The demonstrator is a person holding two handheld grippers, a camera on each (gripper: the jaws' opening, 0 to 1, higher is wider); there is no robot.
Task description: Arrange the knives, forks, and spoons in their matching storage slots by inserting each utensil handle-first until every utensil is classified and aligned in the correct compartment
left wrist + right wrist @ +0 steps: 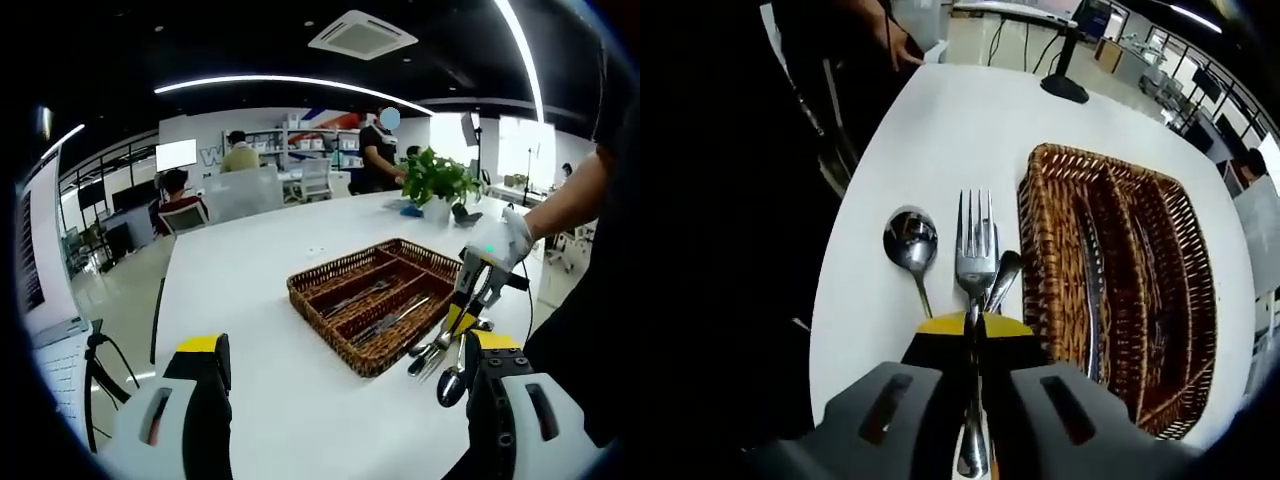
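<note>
Gripping: right gripper (976, 322) fingers clenched on fork (975, 245)
Left gripper (340, 352): fingers released
Basket (1040, 250): beside fork, near surface (940, 130) edge

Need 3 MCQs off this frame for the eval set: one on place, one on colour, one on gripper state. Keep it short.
1. Where does the loose spoon lie?
A. in the basket
B. on the white table, on the far side of the fork from the basket
C. on a chair

2. What colour is the basket?
A. brown
B. blue
C. white

3. What is the right gripper doing?
A. open over the plant
B. open, holding nothing
C. shut on a fork

Answers: 1 B, the spoon rests on the table with the fork between it and the basket. 2 A, the wicker is brown. 3 C, its yellow-tipped fingers close on the fork's handle.
</note>
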